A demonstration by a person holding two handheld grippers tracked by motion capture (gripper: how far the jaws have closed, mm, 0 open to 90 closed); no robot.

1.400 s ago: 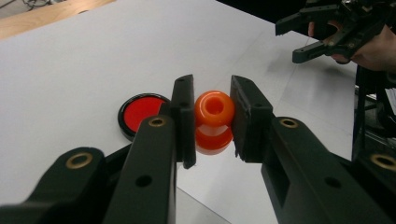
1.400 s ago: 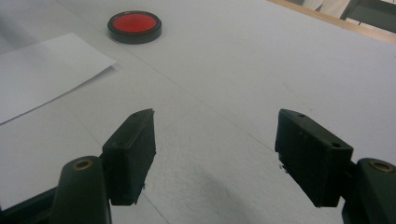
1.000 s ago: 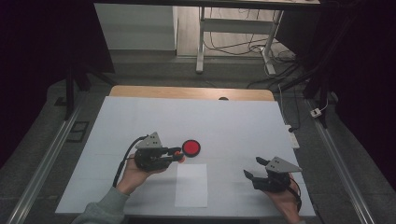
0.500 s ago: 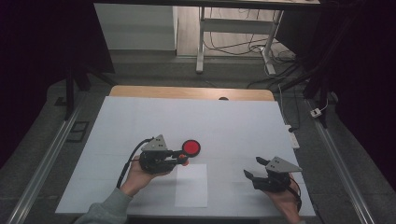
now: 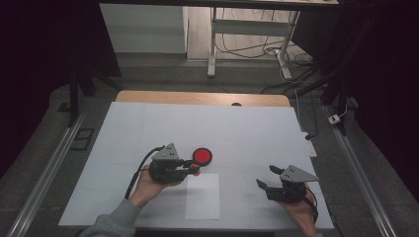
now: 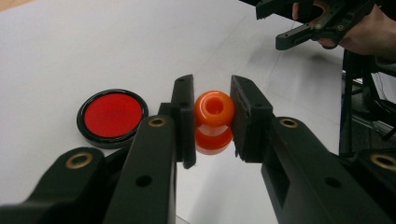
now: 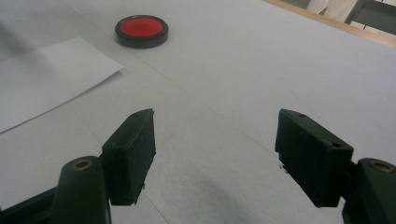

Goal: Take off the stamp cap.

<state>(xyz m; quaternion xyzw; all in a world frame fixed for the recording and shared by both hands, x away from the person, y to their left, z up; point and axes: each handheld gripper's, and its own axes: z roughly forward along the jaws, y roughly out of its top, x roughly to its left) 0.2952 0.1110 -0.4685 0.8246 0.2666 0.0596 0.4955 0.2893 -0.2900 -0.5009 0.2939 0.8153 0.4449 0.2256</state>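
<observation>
Left gripper (image 5: 193, 168) has drifted right toward center frame, fingers clamped on the orange stamp (image 6: 214, 108), probably bound for the paper (image 5: 202, 196); stamping remains. Right gripper (image 5: 269, 177) waits open.

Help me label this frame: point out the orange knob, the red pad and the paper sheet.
orange knob (image 6: 214, 108), left gripper view, its rounded top.
red pad (image 6: 112, 115), left gripper view, red centre.
paper sheet (image 5: 202, 197), high view, its middle.
</observation>
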